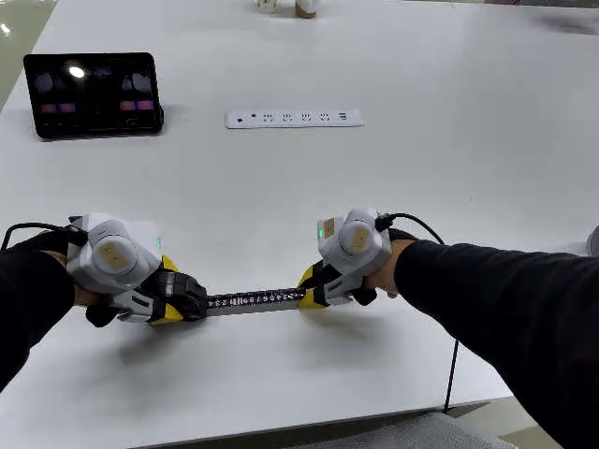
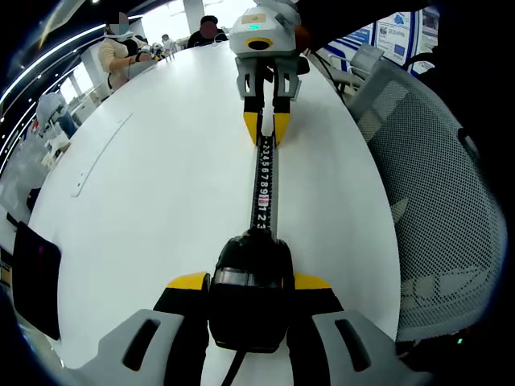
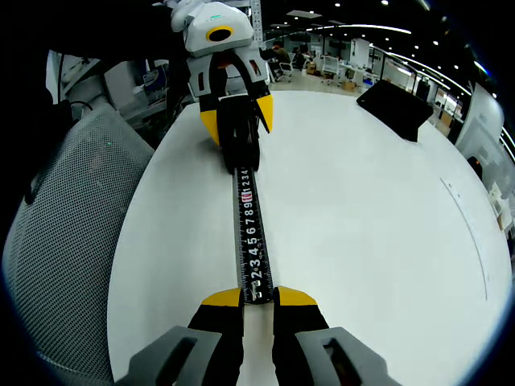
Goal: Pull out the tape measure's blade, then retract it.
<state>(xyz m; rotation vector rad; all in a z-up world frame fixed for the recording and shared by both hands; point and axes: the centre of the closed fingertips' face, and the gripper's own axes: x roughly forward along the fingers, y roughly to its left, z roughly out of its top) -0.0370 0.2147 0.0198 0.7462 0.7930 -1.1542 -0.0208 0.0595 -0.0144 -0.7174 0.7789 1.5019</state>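
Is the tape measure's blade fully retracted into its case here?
No, a numbered stretch of blade spans from the case in the left gripper to the right gripper.

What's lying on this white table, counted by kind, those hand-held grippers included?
Grippers: 2, left gripper and right gripper
Tape measure: 1
Tablet: 1
Power strip: 1
Small items, cut off at far edge: 2
Total: 7

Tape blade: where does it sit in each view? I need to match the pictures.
Head view: blade low centre, stretched between left gripper and right gripper.
Left gripper view: blade runs up the middle, away from the case.
Right gripper view: blade runs up from the bottom centre.
Shared landmark: the black case, at the blade's left-gripper end.
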